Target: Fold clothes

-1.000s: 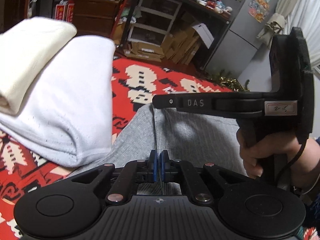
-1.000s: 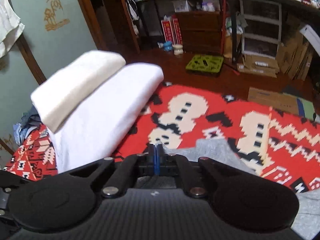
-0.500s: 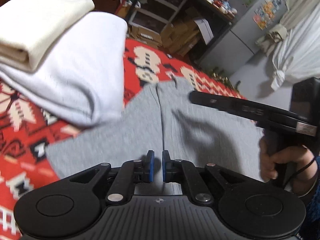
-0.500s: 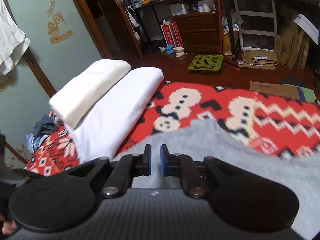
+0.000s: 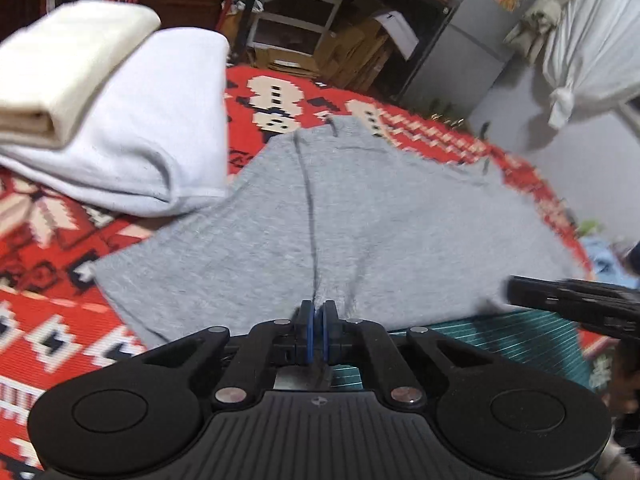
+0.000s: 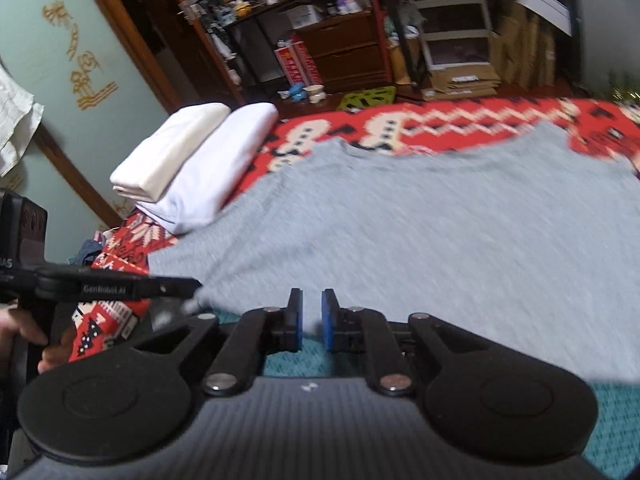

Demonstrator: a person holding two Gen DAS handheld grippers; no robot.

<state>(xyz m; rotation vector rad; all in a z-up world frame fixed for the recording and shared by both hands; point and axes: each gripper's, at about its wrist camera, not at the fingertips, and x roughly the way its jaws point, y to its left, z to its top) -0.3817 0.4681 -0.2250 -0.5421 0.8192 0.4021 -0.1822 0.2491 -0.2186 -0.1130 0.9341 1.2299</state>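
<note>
A grey garment (image 5: 360, 220) lies spread flat on a red patterned rug (image 5: 48, 280). Its near edge reaches my left gripper (image 5: 319, 330), and creases in the cloth run into the blue pads, which are shut on that edge. In the right wrist view the grey garment (image 6: 420, 220) fills the middle, and the left gripper (image 6: 188, 285) comes in from the left at the garment's near corner. My right gripper (image 6: 311, 320) hovers over the near edge, open, with nothing between its pads. The right gripper (image 5: 568, 300) also shows blurred at the right of the left wrist view.
A stack of folded clothes, cream (image 5: 68, 68) on white (image 5: 152, 128), sits on the rug left of the garment. Teal striped fabric (image 5: 500, 336) lies under the near edge. Shelves, boxes (image 6: 460, 76) and a fridge (image 5: 472, 40) stand beyond the rug.
The grey garment, held bunched close to both shut grippers a second ago, now lies spread flat. Both grippers opened; the left has shut again on the near edge, the right stays open.
</note>
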